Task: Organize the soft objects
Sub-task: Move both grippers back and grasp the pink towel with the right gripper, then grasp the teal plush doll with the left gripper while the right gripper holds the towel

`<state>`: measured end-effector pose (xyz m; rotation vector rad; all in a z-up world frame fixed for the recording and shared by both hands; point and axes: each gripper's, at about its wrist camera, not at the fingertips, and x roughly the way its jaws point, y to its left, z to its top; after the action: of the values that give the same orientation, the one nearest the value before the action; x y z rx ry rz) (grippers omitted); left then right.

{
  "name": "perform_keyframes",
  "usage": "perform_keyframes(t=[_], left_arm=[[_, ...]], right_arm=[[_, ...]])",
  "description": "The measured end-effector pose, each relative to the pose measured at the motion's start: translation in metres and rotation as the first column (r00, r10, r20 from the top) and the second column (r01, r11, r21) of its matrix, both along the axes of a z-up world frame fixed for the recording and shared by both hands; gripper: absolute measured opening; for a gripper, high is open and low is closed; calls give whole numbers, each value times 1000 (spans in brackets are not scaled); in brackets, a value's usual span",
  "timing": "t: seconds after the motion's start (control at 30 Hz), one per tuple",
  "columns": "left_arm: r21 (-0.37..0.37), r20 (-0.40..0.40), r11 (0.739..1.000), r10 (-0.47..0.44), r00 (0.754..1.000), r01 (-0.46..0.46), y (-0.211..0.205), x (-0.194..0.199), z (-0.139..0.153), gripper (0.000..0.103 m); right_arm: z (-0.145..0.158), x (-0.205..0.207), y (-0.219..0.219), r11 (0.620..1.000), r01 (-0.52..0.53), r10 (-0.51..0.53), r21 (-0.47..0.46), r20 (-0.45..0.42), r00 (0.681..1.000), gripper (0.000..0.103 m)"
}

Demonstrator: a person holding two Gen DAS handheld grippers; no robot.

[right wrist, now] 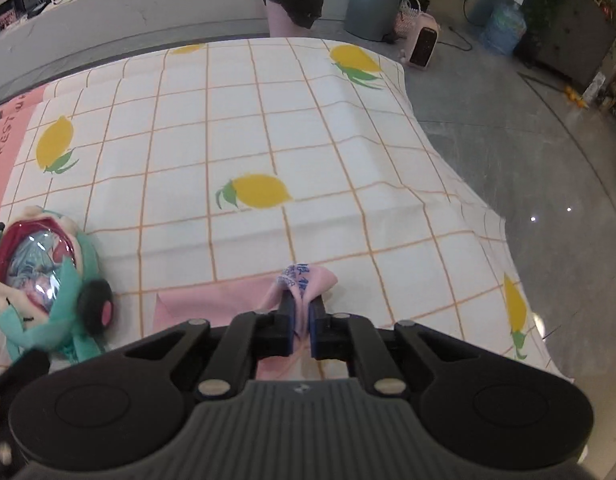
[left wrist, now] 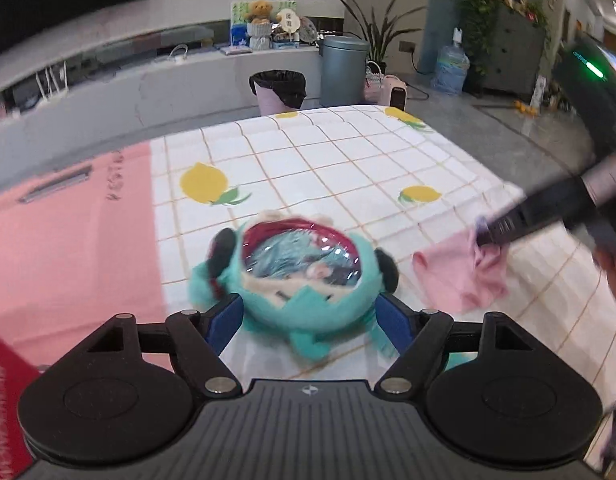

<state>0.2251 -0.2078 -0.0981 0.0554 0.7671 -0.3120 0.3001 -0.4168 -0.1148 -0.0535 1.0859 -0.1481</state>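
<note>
The right gripper [right wrist: 301,312] has its fingers drawn together on a bunched fold of the pink cloth [right wrist: 227,300], which bulges up between the pads and shows blue printed characters on its raised edge. The rest of that cloth lies flat on the surface, spreading left from the pinch.

The left gripper [left wrist: 310,322] has its fingers spread wide, one blue pad [left wrist: 223,320] on either side of the teal plush doll [left wrist: 299,276]. Blur hides whether the pads touch the plush. The doll lies on the surface with a clear, shiny dome on its front and black round pieces at its sides.

Seen from the right wrist, the doll [right wrist: 43,284] sits near the cloth's left end, apart from it. Both lie on a lemon-print checked tablecloth [right wrist: 267,128]. A pink panel [left wrist: 67,240] lies along the cloth's left side.
</note>
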Motion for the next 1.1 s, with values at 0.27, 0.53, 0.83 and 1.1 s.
perform_keyframes(t=[0.27, 0.53, 0.83, 1.1], left_arm=[[-41, -111, 993, 107, 988, -112, -12, 50, -4, 103], [-95, -204, 977, 171, 964, -193, -21, 84, -17, 103], [-129, -147, 959, 232, 962, -251, -17, 76, -14, 89], [-156, -143, 959, 217, 966, -239, -8, 72, 6, 39]], right_arm=[[-5, 5, 29, 987, -70, 68, -146, -17, 998, 4], [-2, 3, 19, 995, -46, 46, -89, -5, 999, 4], [-2, 1, 23, 993, -52, 52, -102, 0, 999, 4], [-2, 1, 23, 994, -48, 48, -94, 3, 999, 4]])
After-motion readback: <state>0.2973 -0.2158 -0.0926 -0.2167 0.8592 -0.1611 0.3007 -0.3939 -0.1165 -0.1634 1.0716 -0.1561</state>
